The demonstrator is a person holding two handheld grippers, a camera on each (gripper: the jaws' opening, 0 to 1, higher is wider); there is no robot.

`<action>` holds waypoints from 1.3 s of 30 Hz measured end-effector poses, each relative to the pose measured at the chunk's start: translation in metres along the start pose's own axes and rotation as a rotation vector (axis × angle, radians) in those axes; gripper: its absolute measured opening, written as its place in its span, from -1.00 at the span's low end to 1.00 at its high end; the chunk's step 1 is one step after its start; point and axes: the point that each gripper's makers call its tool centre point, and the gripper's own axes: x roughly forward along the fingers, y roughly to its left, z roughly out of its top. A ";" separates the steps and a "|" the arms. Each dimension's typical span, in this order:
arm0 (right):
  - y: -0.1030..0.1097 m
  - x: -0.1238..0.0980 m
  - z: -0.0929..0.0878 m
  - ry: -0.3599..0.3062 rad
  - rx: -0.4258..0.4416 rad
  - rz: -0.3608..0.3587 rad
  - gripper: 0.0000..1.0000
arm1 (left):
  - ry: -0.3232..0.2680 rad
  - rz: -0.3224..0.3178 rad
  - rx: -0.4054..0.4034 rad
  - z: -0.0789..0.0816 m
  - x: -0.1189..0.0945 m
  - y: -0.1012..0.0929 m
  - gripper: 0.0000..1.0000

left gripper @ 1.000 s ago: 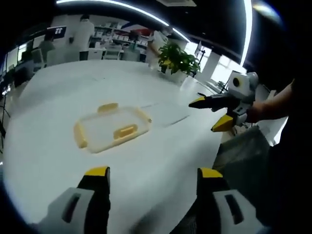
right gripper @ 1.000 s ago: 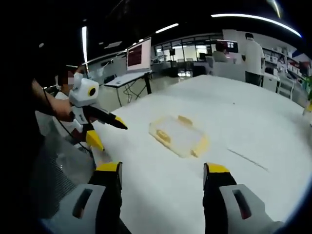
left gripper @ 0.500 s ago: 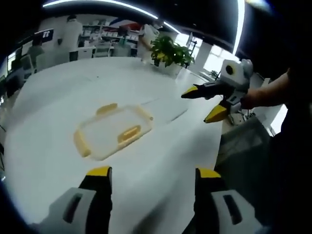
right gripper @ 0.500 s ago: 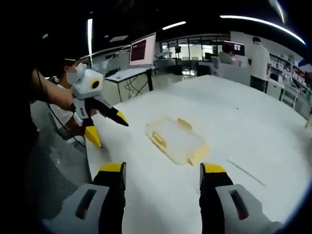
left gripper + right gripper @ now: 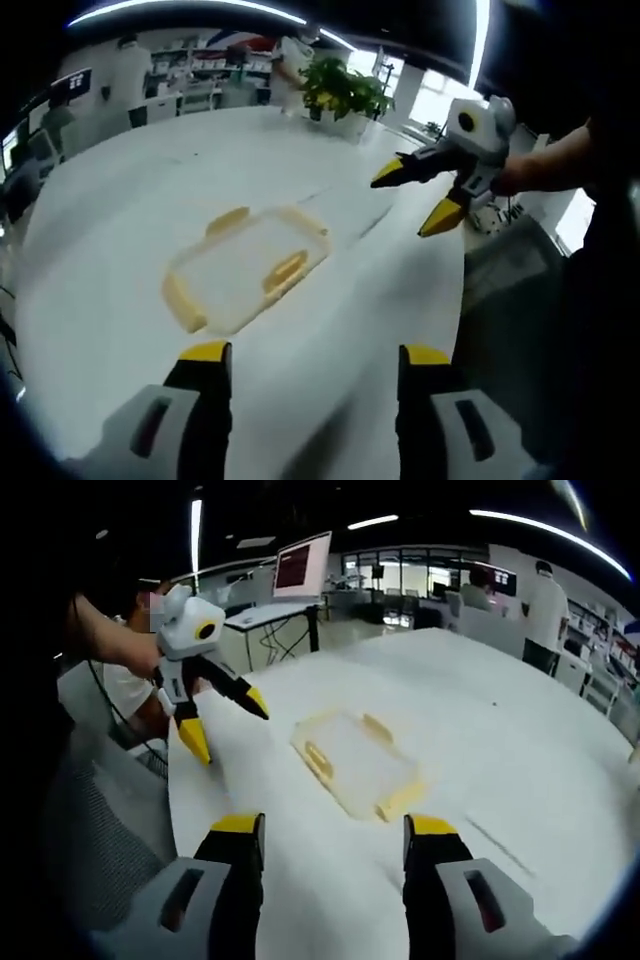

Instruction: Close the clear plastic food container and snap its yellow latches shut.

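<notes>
Clear food container [image 5: 248, 268] w/ yellow latches [image 5: 286, 271] sits flat mid-desk [image 5: 110, 200], lid apparently on, both grippers—left [image 5: 314, 358], right [image 5: 334, 830]—poised near it, fingers spread & empty, prob. lining up to press latches.

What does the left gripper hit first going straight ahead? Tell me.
Probably the clear container, lying on the white table ahead of the left gripper; nothing stands between them, though depth is hard to judge.

Left gripper [image 5: 228, 723] and right gripper [image 5: 410, 196] raised in air, jaws spread, empty.
</notes>
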 end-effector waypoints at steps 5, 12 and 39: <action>-0.006 0.007 0.009 -0.013 -0.012 0.019 0.10 | 0.023 -0.008 0.055 0.002 0.002 0.007 0.24; -0.014 0.014 0.009 0.019 -0.055 0.025 0.07 | 0.042 -0.012 0.066 0.004 0.004 0.018 0.13; -0.033 0.034 0.007 0.062 -0.068 0.054 0.07 | 0.090 -0.010 0.139 0.010 0.010 0.052 0.24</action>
